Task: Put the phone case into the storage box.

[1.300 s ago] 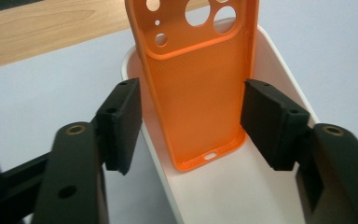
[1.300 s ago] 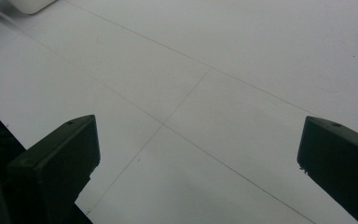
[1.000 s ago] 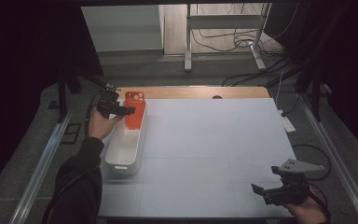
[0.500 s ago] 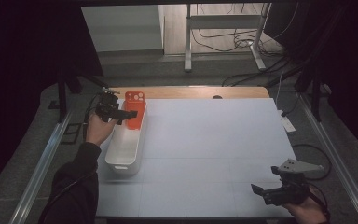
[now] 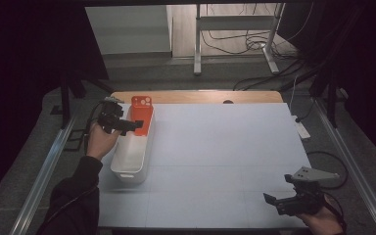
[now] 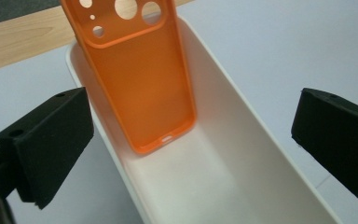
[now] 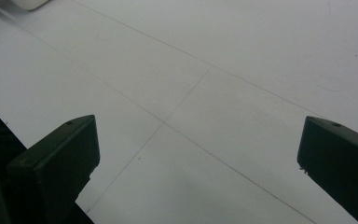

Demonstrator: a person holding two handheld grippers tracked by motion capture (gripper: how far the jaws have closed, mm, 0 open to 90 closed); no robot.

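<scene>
Left gripper (image 5: pixel 136 125): jaws just opened wide, empty, at the bin's far end | orange phone case (image 6: pixel 137 77): leaning upright inside the white bin (image 6: pixel 242 140), far end | handling: likely light, flexible, slightly grippy; pinch by a long edge | count: one case, one bin | right gripper (image 5: pixel 274 201): open, idle over the table (image 5: pixel 225 147)

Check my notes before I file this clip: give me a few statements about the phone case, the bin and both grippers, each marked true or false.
1. The orange phone case leans inside the white bin. True.
2. The left gripper clamps the case. False: its jaws stand open, clear of the case.
3. The right gripper is open over bare table. True.
4. The bin sits at the table's right edge. False: it sits near the left.
</scene>
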